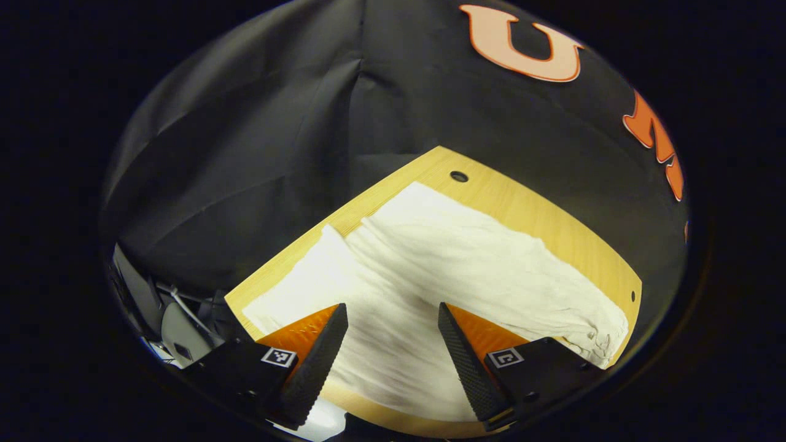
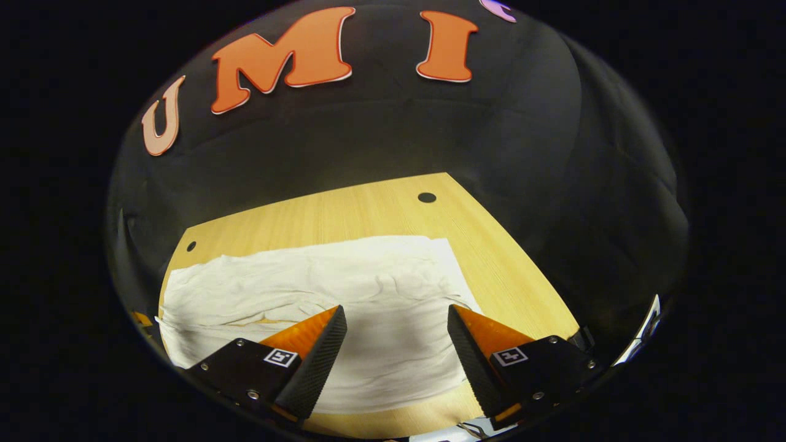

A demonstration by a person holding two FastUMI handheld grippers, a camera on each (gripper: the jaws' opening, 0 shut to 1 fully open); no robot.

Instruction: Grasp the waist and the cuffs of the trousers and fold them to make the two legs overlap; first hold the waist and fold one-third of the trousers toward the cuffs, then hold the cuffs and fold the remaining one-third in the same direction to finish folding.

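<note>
1. While both tools hover with nothing in them, the table point(image 2: 503, 258) is the largest thing ahead of the fingers: a pale wooden top running out beyond both pairs of tips, with small dark holes near its far edge.
2. Spread flat on it, the trousers point(image 2: 344, 276) are a pale, creased cloth covering most of the wood in front of both grippers. They appear not yet folded lengthwise, so I judge the first step, overlapping the two legs, is the one in hand.
3. Seen in the left gripper view, the trousers point(image 1: 442, 258) stretch from between the fingers away to the right, and a bunched end point(image 1: 599, 341), possibly the drawstring waist though I cannot be sure, lies just beyond the right finger.
4. The left gripper point(image 1: 393, 319) has its fingers spread wide, gripping nothing; cloth lies directly between and under the tips, whether touching I cannot tell.
5. The right gripper point(image 2: 398, 320) is likewise gaping and empty, with cloth between the tips and the garment's square edge just past the right finger.
6. To do the step well, I would judge each gripper should come down on its own end of the same long edge, pinch a single layer cleanly, then lift and carry both ends across together so one leg lands squarely on the other.
7. Uneven lifting would likely drag the cloth or skew the seams.
</note>
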